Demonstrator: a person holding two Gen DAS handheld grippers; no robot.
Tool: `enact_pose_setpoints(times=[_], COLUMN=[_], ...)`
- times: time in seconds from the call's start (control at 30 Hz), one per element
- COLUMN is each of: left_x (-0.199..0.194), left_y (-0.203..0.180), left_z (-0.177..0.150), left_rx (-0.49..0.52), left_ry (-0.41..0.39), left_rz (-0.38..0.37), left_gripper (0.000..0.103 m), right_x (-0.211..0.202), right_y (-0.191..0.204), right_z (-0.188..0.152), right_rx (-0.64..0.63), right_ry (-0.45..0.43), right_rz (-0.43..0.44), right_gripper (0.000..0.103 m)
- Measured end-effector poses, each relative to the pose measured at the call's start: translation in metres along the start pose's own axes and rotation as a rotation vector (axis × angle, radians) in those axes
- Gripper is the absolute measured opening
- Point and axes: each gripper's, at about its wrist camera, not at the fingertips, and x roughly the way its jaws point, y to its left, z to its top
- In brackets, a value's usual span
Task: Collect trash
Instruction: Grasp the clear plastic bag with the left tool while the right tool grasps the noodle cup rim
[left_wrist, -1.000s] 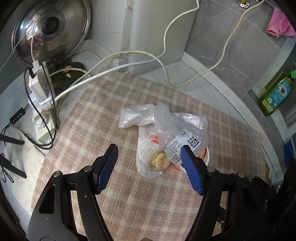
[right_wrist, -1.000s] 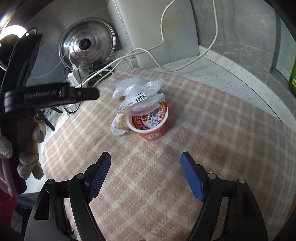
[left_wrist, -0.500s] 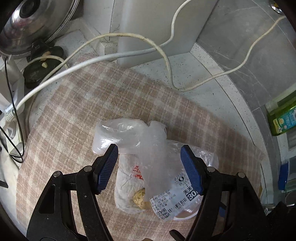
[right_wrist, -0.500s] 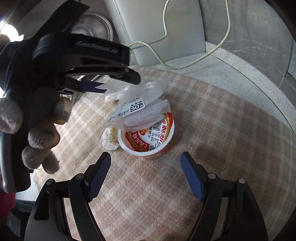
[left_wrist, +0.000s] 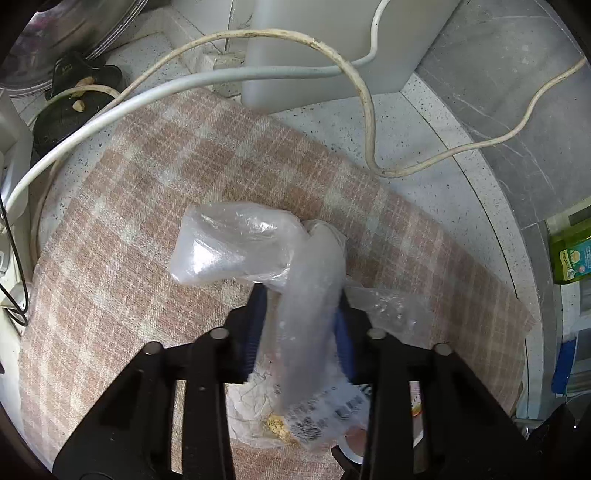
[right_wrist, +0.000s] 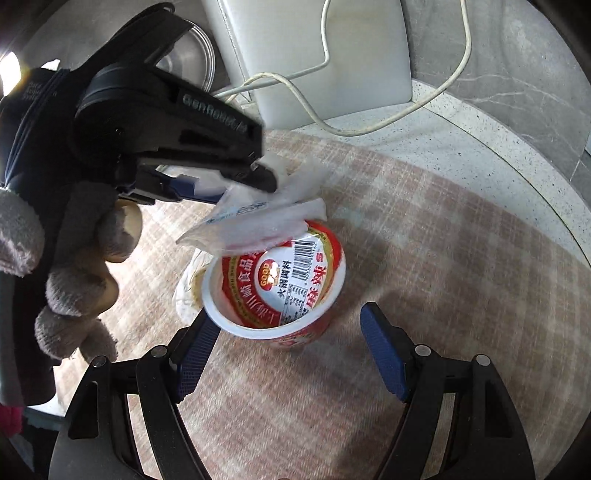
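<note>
left wrist view shows the left gripper (left_wrist: 301, 314) whose fingers have just been closing and now pinch the clear plastic bag (left_wrist: 258, 243) on the checked cloth (left_wrist: 129, 206). right wrist view alone shows the red cup (right_wrist: 280, 291) under that bag, between the wide, empty fingers of the right gripper (right_wrist: 291, 354). open cloth lies right of the cup; white cables (left_wrist: 365, 122) cross the bench (left_wrist: 443, 184) at the far edge.
</note>
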Motion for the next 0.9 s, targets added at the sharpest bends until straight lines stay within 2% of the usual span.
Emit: enact_pose_setpoints(times=[0.03, 0.07, 0.23, 0.27, 0.33, 0.37, 0.63, 0.9], left_x=[-0.001, 0.0, -0.01, -0.012, -0.018, -0.021, -0.044, -0.069], left_y=[0.001, 0.002, 0.013, 0.015, 0.02, 0.022, 0.03, 0.031], left_z=[0.0, 0.001, 0.0, 0.0, 0.0, -0.001, -0.015, -0.044], left_rx=[-0.001, -0.004, -0.022, -0.023, -0.028, -0.031, 0.0, 0.039], left_ry=[-0.003, -0.006, -0.022, -0.026, -0.035, -0.04, -0.078, -0.109], left_rz=[0.0, -0.004, -0.016, -0.017, -0.016, -0.019, -0.006, -0.009], left_gripper=[0.024, 0.016, 0.01, 0.01, 0.01, 0.01, 0.01, 0.01], right_x=[0.001, 0.002, 0.004, 0.004, 0.005, 0.005, -0.007, -0.037], right_y=[0.001, 0.002, 0.007, 0.007, 0.007, 0.006, 0.007, 0.008], right_z=[0.001, 0.003, 0.008, 0.009, 0.012, 0.012, 0.009, -0.004], right_rx=[-0.003, -0.006, -0.04, -0.044, -0.045, -0.042, -0.046, -0.021], right_ry=[0.001, 0.002, 0.006, 0.007, 0.014, 0.02, 0.001, -0.03], right_rz=[0.0, 0.0, -0.02, -0.018, -0.007, -0.007, -0.011, -0.019], right_gripper=[0.077, 0.077, 0.077, 0.076, 0.063, 0.061, 0.061, 0.061])
